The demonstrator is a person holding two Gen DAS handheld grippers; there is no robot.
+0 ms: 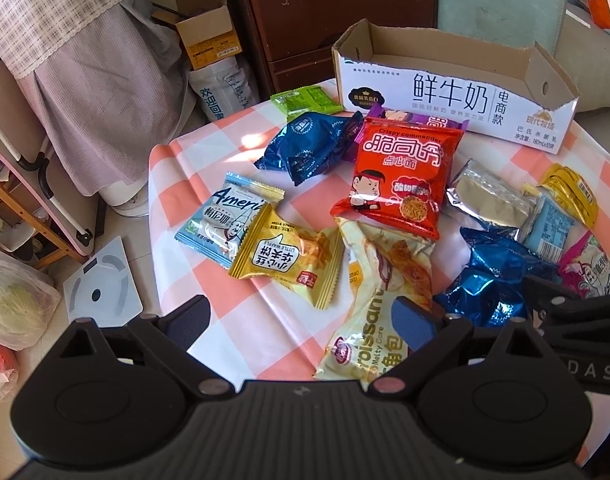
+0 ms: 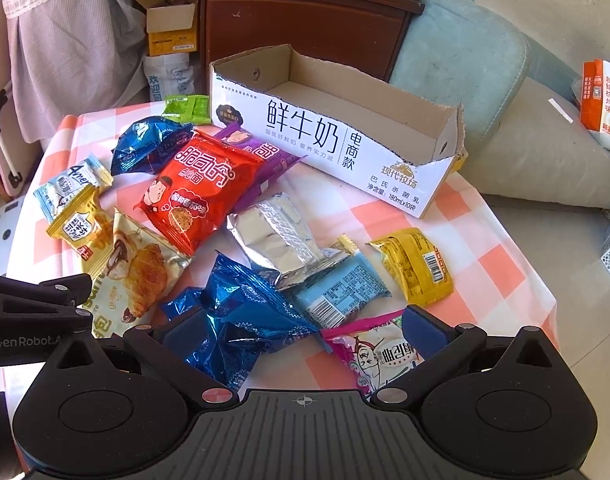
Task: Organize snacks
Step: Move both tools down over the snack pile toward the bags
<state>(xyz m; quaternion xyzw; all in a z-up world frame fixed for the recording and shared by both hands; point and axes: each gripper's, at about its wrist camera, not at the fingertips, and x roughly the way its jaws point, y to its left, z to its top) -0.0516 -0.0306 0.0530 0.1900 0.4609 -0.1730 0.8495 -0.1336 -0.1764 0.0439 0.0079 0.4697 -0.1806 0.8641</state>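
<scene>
Several snack packets lie loose on the pink-checked tablecloth (image 1: 209, 152). Among them are a red noodle packet (image 1: 401, 176) (image 2: 193, 192), a croissant packet (image 1: 385, 280) (image 2: 137, 272), a yellow waffle packet (image 1: 289, 256), blue foil packets (image 2: 241, 304) and a silver packet (image 2: 277, 240). Behind them stands an open cardboard milk box (image 1: 457, 96) (image 2: 317, 136) with nothing visible inside. My left gripper (image 1: 301, 316) hovers open at the near edge, its right finger over the croissant packet. My right gripper (image 2: 301, 328) is open above the blue foil packets and a pink packet (image 2: 377, 352).
A brown wooden cabinet (image 2: 297, 24) and a pale green cushioned seat (image 2: 465, 56) stand behind the table. To the left are a draped cloth (image 1: 97, 80), a small cardboard box (image 1: 209, 36) and a floor scale (image 1: 101, 284). The table drops off on its left and right sides.
</scene>
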